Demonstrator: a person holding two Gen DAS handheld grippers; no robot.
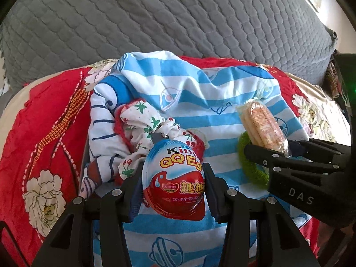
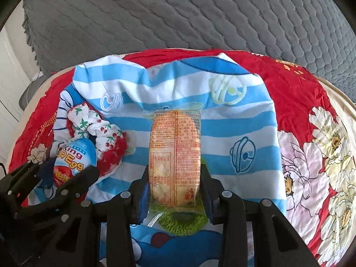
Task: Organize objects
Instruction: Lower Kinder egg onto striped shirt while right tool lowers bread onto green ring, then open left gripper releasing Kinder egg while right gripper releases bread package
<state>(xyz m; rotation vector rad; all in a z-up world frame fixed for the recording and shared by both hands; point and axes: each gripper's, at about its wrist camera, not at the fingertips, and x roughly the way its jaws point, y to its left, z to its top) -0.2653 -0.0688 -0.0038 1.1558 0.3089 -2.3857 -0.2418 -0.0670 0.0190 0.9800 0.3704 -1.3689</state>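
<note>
My left gripper [image 1: 173, 184] is shut on a blue and red egg-shaped candy pack [image 1: 174, 178], its pads pressing both sides. The egg pack [image 2: 74, 162] shows at the left of the right wrist view, with the left gripper [image 2: 64, 173] around it. My right gripper [image 2: 174, 191] is shut on a clear-wrapped cracker pack [image 2: 175, 155]. That cracker pack [image 1: 262, 126] and the right gripper [image 1: 278, 155] appear at the right of the left wrist view. Under both lies a blue-and-white striped cloth [image 1: 200, 111]. A green knitted ring [image 2: 184, 220] lies below the cracker pack.
A white scrunchie with cherries and red trim [image 1: 144, 129] lies on the striped cloth just beyond the egg. A red floral cover [image 2: 311, 133] spreads over the round surface. A grey quilted sofa back [image 1: 155, 22] rises behind it.
</note>
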